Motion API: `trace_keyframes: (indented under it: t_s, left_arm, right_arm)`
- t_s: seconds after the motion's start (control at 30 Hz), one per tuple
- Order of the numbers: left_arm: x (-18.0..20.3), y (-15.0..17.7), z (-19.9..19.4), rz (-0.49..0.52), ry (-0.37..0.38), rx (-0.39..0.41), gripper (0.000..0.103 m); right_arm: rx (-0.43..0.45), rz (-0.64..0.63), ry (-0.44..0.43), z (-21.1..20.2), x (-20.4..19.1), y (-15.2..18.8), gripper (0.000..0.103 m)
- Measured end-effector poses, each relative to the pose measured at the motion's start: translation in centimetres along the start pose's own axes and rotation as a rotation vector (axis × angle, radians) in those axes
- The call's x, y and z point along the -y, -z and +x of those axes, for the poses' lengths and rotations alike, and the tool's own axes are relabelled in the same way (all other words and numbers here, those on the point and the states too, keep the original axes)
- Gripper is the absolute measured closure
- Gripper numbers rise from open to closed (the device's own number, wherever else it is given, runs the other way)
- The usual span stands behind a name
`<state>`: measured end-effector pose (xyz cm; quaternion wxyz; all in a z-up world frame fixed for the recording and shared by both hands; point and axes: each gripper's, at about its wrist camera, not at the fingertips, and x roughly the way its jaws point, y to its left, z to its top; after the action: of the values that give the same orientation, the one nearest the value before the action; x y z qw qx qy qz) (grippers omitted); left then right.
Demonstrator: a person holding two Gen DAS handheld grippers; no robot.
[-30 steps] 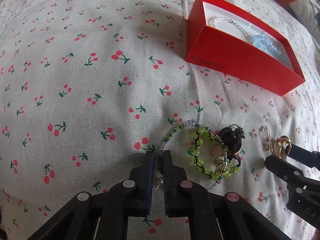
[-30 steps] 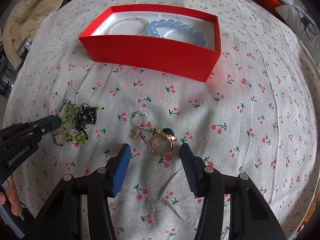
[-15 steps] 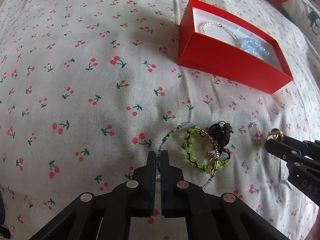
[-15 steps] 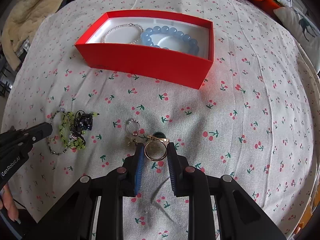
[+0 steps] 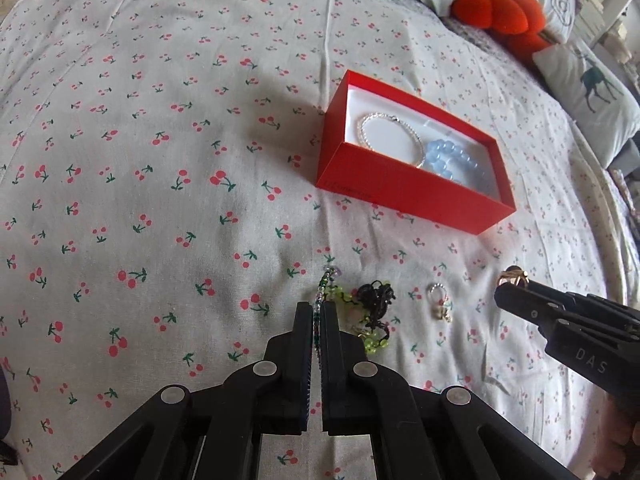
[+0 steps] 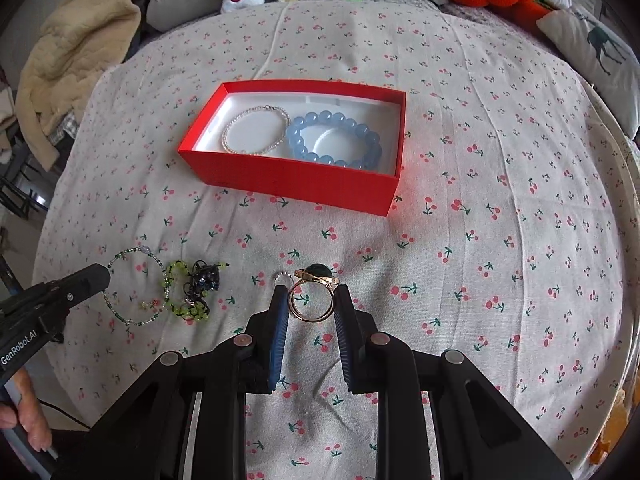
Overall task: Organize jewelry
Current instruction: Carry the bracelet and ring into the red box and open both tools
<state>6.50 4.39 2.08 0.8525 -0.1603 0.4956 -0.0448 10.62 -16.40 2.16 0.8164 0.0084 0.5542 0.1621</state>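
- Red card box sits on the cherry-print bedspread, straight ahead of both my tools; inside it I see a pearl-like bracelet on its left half and a blue bead bracelet on its right.
- My right gripper has its fingers closed onto a gold ring with a dark green stone; the band stands upright between the pads, hoop facing the camera, stone uppermost.
- The box lies directly beyond that ring, its long axis running across my line of reach, near wall towards me. I judge the ring has to travel forward and up over that wall before I release it.
- My left gripper is pinched almost shut on a thin green-and-clear beaded bracelet; from the right view the loop hangs out past the fingertips towards a tangle of lime-green beads and a dark cluster lying on the cloth.
- From the left tool the box is ahead and to the right.
- A small silver ring with a charm is on the spread between the two tools.
- I reckon the right hand is the better lined up with the box, being square on to it; bare white floor shows at the box's far right.
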Motion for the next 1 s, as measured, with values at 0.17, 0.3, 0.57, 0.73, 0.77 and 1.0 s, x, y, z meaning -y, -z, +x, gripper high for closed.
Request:
trace_keyframes:
  t_s: [0.17, 0.3, 0.57, 0.73, 0.77, 1.0]
  left_arm:
    - [1.2, -0.5, -1.8, 0.012, 0.022, 0.041, 0.103]
    - [2.8, -1.3, -3.0, 0.046, 0.028, 0.065, 0.103]
    - [6.8, -3.8, -3.0, 0.111, 0.041, 0.064, 0.103]
    - [8.9, -6.4, -1.5, 0.122, 0.049, 0.057, 0.103]
    - [9.2, -6.9, -1.0, 0.121, 0.054, 0.052, 0.103]
    - [9.5, -10.4, 3.3, 0.062, 0.130, 0.005, 0.103]
  right_arm:
    - [0.032, 0.020, -0.028, -1.6, 0.3, -0.6, 0.079]
    - [0.059, 0.042, -0.033, -2.3, 0.6, -1.4, 0.079]
    - [0.084, 0.112, -0.065, -2.2, 2.0, -3.7, 0.079]
    - [0.118, 0.152, -0.083, -1.9, 3.3, -5.4, 0.079]
    - [0.124, 0.162, -0.086, -1.7, 3.6, -5.7, 0.078]
    - [0.114, 0.182, -0.123, 0.5, 4.3, -7.1, 0.078]
